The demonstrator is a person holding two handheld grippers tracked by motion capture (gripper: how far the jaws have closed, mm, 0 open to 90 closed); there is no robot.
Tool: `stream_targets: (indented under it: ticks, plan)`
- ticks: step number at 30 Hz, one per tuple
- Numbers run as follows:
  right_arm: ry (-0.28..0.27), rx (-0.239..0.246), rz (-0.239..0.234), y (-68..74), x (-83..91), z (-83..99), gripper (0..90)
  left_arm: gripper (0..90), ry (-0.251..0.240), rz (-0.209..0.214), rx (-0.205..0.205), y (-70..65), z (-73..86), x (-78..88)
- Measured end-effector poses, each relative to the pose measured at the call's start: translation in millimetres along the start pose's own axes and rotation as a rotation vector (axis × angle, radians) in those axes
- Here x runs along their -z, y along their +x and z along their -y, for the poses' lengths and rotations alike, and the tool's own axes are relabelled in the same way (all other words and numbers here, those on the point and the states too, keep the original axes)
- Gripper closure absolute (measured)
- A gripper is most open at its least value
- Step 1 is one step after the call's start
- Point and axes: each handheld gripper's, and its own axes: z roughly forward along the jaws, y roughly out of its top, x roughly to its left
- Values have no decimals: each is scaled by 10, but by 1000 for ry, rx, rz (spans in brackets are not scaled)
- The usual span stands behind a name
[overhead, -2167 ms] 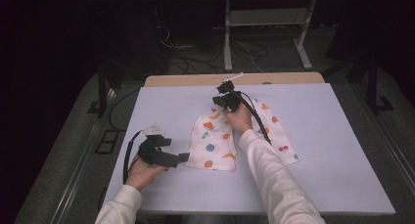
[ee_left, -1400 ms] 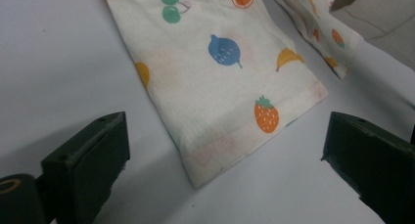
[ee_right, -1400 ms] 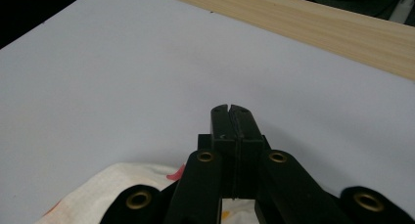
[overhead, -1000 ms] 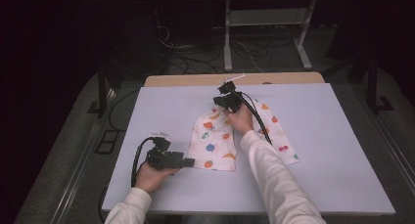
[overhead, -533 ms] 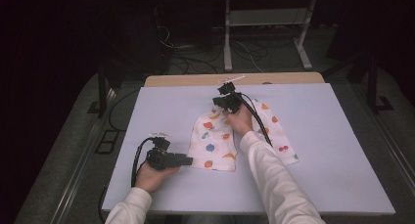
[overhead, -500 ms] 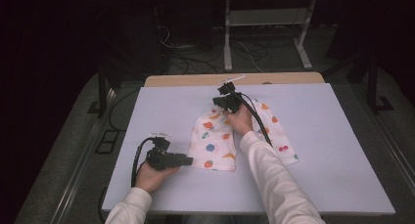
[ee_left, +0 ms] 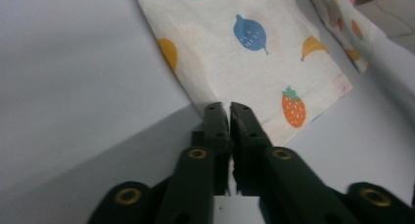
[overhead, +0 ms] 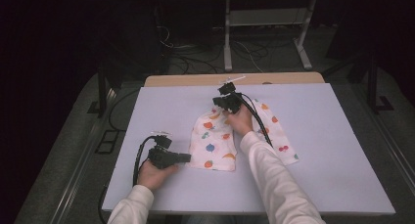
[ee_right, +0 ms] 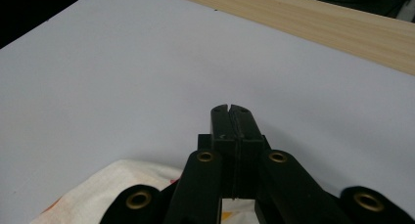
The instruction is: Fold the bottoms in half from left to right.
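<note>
The fruit-print cloth (overhead: 220,143) lies flat mid-counter (overhead: 342,175). At its near-left corner the left tongs (ee_left: 229,109) have just been closing; the jaws now meet on the hem, apparently pinching it. At the cloth's far edge the right tongs (ee_right: 229,110) sit closed, fabric beneath them. I'd lift that corner slowly, far edge pinned. No label or writing is readable.
</note>
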Motion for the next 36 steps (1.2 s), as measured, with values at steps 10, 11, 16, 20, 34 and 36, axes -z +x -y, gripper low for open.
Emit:
stream_targets:
  ticks: [10, 11, 16, 20, 34, 36]
  plan:
    - [-11, -3, -2, -31, 44, -16, 887, 895, 3, -19, -70, -121, -35, 12]
    - [-14, -9, -6, -38, 50, -20, 888, 895, 2, -18, -80, -141, -44, 18]
    - [-18, -14, 1, -88, 80, -33, 887, 896, 8, -5, -131, -271, -88, 25]
    - [-20, -28, -2, -115, 98, -38, 887, 896, 1, 10, -154, -373, -131, 34]
    - [-46, -63, -16, -249, 243, -81, 887, 894, -2, 55, -199, -614, -245, -1]
    - [-48, -74, -21, -277, 277, -85, 887, 895, -6, 59, -205, -645, -259, -12]
